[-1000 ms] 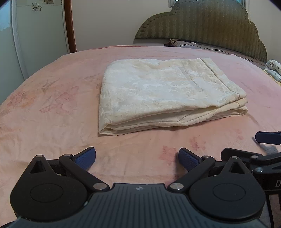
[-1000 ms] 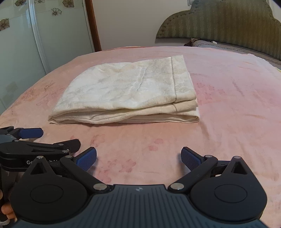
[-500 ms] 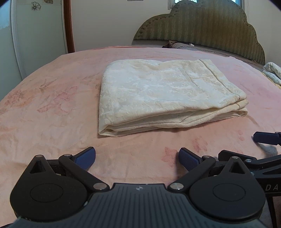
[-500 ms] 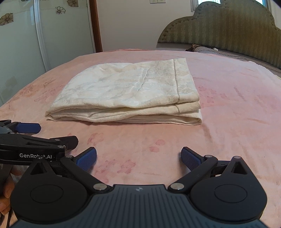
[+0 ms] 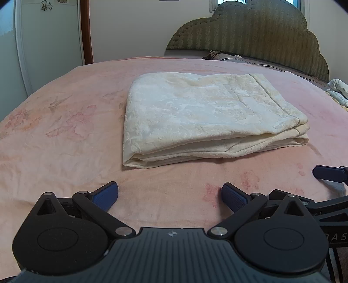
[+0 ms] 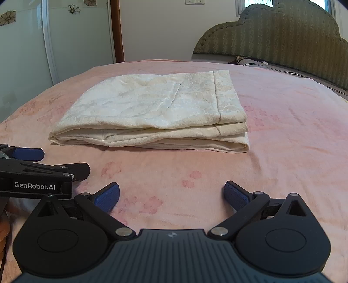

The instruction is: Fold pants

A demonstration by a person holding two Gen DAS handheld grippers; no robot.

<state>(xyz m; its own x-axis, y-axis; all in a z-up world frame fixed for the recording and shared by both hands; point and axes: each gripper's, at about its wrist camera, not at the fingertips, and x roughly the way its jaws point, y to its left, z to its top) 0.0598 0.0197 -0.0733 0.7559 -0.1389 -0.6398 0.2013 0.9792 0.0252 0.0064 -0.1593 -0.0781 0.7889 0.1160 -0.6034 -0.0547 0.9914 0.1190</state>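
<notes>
Both cameras now sit slightly lower and nearer the bed than a second ago; nothing else has shifted. Left gripper and right gripper: jaws spread wide, empty, over the pink bedspread. Only the right view shows wall sockets. Folded cream pants lie ahead of both grippers, untouched, well apart.

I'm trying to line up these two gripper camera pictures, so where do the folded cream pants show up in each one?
Left wrist view: the folded pants lie centre, slightly right, beyond the open left gripper.
Right wrist view: the folded pants lie centre, slightly left, beyond the open right gripper.
Shared landmark: the green scalloped headboard, upper right in both.
</notes>
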